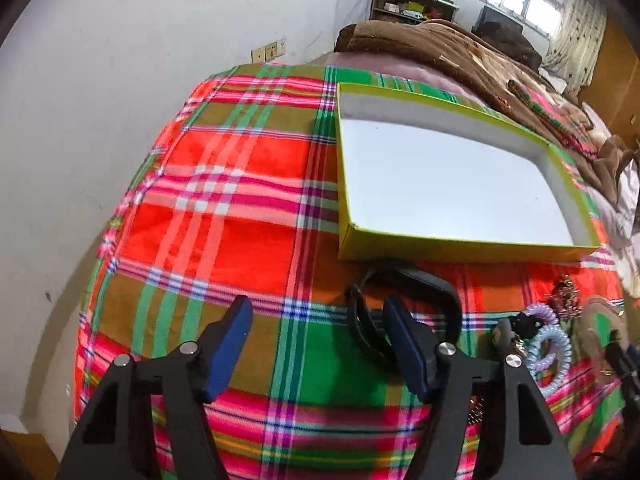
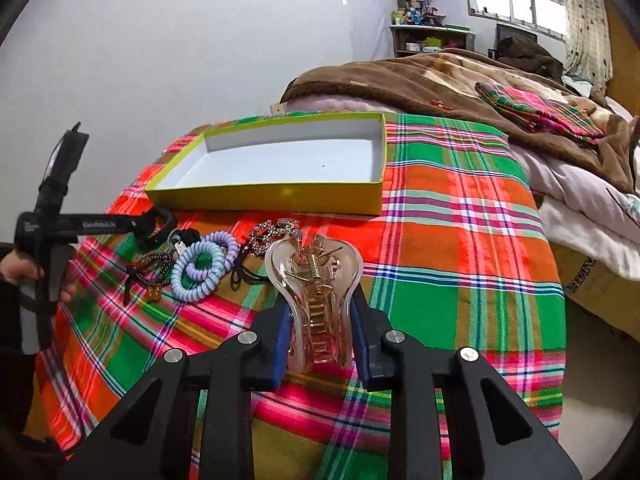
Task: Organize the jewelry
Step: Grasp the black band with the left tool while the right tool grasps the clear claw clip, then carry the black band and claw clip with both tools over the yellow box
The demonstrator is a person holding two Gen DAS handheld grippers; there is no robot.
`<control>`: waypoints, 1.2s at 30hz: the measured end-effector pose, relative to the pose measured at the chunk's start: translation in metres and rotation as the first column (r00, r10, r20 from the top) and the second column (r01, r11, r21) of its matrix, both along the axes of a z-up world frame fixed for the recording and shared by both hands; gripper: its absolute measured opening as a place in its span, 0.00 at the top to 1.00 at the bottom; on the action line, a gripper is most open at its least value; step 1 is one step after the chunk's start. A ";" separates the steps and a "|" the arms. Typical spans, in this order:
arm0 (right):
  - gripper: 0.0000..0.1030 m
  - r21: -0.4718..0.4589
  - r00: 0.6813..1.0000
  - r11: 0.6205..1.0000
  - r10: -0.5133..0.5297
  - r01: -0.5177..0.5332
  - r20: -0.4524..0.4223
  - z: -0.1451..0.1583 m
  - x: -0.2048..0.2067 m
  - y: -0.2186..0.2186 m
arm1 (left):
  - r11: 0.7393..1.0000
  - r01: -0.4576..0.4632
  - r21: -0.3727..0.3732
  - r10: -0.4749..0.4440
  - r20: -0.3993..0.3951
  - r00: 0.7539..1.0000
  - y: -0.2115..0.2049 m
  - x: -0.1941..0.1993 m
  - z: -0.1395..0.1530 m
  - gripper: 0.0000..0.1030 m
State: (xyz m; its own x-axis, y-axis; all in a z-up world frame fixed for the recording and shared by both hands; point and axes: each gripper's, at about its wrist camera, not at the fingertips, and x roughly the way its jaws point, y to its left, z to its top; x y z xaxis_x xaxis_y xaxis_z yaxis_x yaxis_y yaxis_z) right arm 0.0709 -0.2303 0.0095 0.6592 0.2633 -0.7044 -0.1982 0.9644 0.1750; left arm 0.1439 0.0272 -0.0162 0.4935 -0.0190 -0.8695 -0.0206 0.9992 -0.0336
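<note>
1. Right tool (image 2: pixel 320 340) has its blue-padded fingers closed against the sides of a translucent pink plastic claw hair clip with a gold spring (image 2: pixel 314 300), which stands between them with its rounded handles pointing away from the camera.
2. Left tool (image 1: pixel 316 344) is spread wide with nothing between its blue pads; a black curved band-like object (image 1: pixel 400 300) lies just behind its right-hand finger, and what it is cannot be told.
3. Just ahead and to the left of the right tool lies a cluster of jewelry on the red, green and pink plaid blanket (image 2: pixel 460 260): pale blue and lilac spiral hair ties (image 2: pixel 204 264), a dark beaded bracelet (image 2: pixel 150 268), a silver bead chain (image 2: pixel 264 232) and a thin black cord (image 2: pixel 248 272).
4. Beyond that cluster, further from the right tool, sits a shallow yellow-green cardboard box with a white interior (image 2: pixel 280 194); nothing lies inside it.
5. From the left tool, this box (image 1: pixel 440 246) is ahead and to the right, and the spiral hair ties (image 1: pixel 546 340) are far right.
</note>
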 end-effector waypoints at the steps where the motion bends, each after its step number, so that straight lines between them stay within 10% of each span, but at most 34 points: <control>1: 0.74 0.004 1.000 1.000 -0.003 0.003 0.003 0.001 -0.001 -0.001 | 1.000 0.003 0.009 -0.003 0.001 1.000 0.000 0.001 0.000 0.36; 11: 0.74 0.007 1.000 1.000 -0.005 0.005 0.010 0.003 0.000 -0.002 | 0.998 0.057 0.035 -0.058 0.018 0.998 -0.010 0.011 0.003 0.54; 16: 0.74 0.012 1.000 1.000 -0.009 0.009 0.010 0.003 -0.002 -0.001 | 0.994 0.107 0.014 -0.108 0.025 0.994 -0.017 0.009 0.005 0.84; 36: 0.74 0.016 0.996 0.999 -0.031 0.030 0.082 0.030 -0.009 0.003 | 0.994 0.090 -0.060 -0.084 0.106 0.991 0.000 -0.017 0.036 0.88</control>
